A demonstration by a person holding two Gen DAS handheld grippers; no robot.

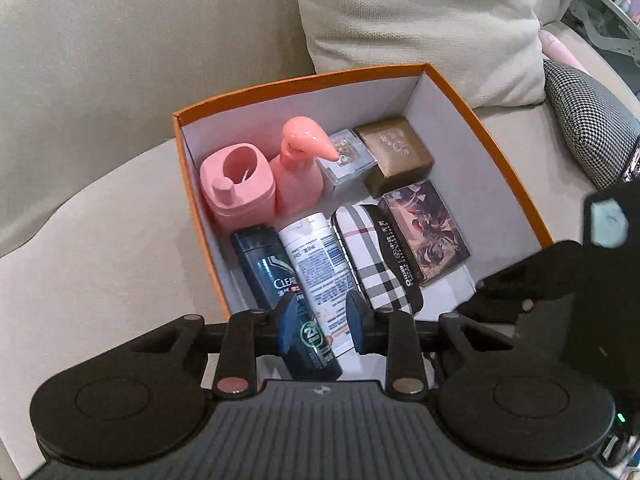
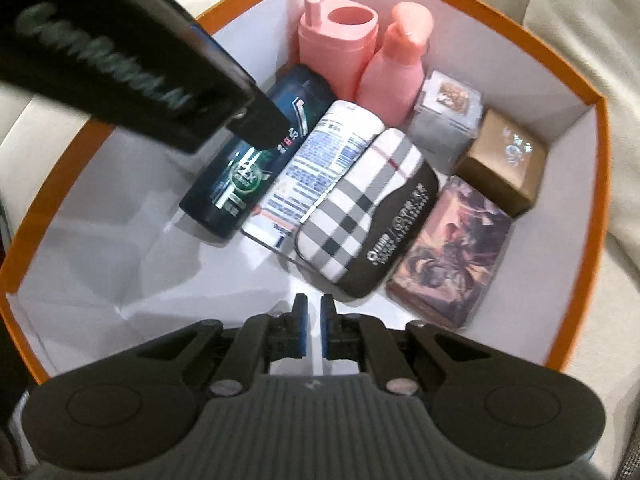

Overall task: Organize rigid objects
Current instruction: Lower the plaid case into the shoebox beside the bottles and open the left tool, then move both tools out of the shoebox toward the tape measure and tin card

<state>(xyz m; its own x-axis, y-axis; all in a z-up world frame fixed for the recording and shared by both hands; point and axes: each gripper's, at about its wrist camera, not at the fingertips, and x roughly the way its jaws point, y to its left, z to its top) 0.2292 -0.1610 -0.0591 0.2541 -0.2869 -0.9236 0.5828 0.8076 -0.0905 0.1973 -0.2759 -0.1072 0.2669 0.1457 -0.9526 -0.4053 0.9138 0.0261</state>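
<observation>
The orange box (image 1: 472, 120) sat on a beige sofa (image 1: 100, 240), in front of a cream cushion (image 1: 420, 20).

Contents, by the box's walls as the left wrist view showed them:
- Far left corner: a pink dispenser (image 1: 238, 188) and a pink pump bottle (image 1: 298, 168), upright and touching.
- Far wall: a small grey box (image 1: 348, 158) beside a brown box (image 1: 394, 154).
- Near the left wall: a dark Clear bottle (image 1: 272, 272) lying flat against a white bottle (image 1: 316, 264).
- Centre: a plaid case (image 1: 370, 256), then a picture-printed box (image 1: 426, 232).

The left gripper (image 1: 320, 320) hung above the two lying bottles, fingers spread, gripping nothing. The right gripper (image 2: 314, 322) hovered over the bare box floor, fingers nearly closed with a narrow gap, holding nothing.
</observation>
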